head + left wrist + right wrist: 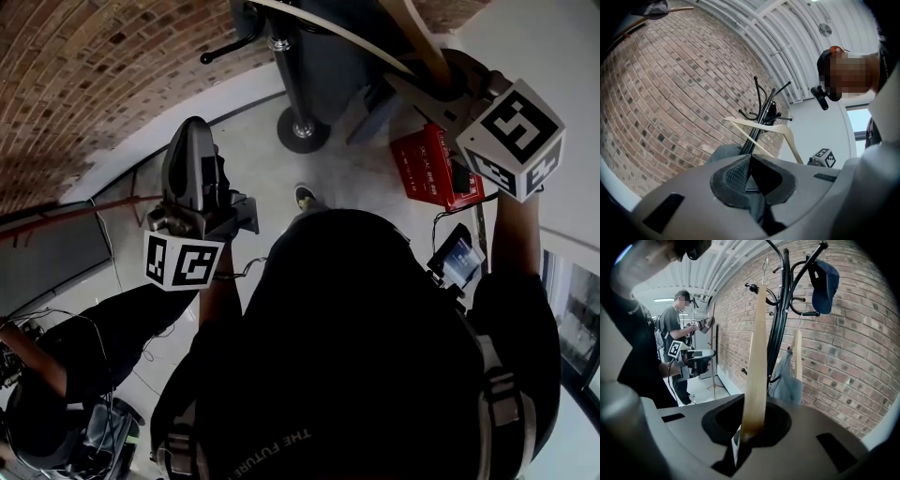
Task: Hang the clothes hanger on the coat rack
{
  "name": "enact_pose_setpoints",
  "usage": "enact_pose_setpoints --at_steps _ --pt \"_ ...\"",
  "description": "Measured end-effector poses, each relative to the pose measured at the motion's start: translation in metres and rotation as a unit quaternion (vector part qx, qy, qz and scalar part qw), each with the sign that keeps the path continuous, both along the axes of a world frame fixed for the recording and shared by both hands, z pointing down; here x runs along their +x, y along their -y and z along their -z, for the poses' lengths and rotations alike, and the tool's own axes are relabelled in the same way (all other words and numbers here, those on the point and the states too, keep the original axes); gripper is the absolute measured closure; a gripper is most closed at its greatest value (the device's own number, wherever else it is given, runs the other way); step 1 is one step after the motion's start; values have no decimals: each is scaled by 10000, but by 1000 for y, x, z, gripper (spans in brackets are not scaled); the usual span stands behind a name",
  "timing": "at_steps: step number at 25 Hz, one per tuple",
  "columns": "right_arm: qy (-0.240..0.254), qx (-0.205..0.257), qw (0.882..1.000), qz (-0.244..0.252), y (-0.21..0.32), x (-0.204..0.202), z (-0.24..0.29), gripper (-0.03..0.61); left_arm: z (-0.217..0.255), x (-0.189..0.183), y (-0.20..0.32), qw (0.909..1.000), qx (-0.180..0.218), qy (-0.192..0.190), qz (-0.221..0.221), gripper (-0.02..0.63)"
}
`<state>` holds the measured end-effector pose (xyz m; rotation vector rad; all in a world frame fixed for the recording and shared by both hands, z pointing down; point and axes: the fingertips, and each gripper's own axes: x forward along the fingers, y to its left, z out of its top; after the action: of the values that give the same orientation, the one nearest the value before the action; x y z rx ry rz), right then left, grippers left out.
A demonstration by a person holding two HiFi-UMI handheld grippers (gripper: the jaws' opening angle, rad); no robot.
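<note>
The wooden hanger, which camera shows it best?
The left gripper view: the hanger shows most of its outline by the coat rack. The right gripper view shows it edge-on; the head view only slivers.

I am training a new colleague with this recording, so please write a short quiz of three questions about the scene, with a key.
1. True or false: the left gripper holds the hanger.
2. What hangs high on the coat rack? A) a blue cap B) a red scarf C) an umbrella
3. Fill in: the wall behind the coat rack is made of ____.
Key: 1 false, the jaws of the right gripper are shut on it; 2 A; 3 brick.
</note>
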<state>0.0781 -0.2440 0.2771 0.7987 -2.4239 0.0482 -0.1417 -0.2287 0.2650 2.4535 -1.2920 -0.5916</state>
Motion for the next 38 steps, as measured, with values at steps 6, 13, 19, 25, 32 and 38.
enact_pose_setpoints --at_steps 6,13,19,25,32,38 --pt "-99 48 9999 -45 10 -9 3 543 -3 -10 10 10000 51 -59 -33 594" --pt "-170 11 9998 -35 25 -20 1 543 -9 -21 26 9999 -16 -119 -90 594" --pt "-277 16 9996 -79 34 -26 6 543 -7 -35 34 9999 6 -162 -60 594" --pt "-377 -33 9992 -91 41 -30 3 543 -7 -44 38 9998 61 -203 13 594" --pt "-514 -150 9986 -34 51 -38 -4 543 -8 -55 45 9997 53 -232 91 594" --pt "-606 -309 9977 -76 60 -40 -17 543 -12 -62 48 9996 17 -247 151 594"
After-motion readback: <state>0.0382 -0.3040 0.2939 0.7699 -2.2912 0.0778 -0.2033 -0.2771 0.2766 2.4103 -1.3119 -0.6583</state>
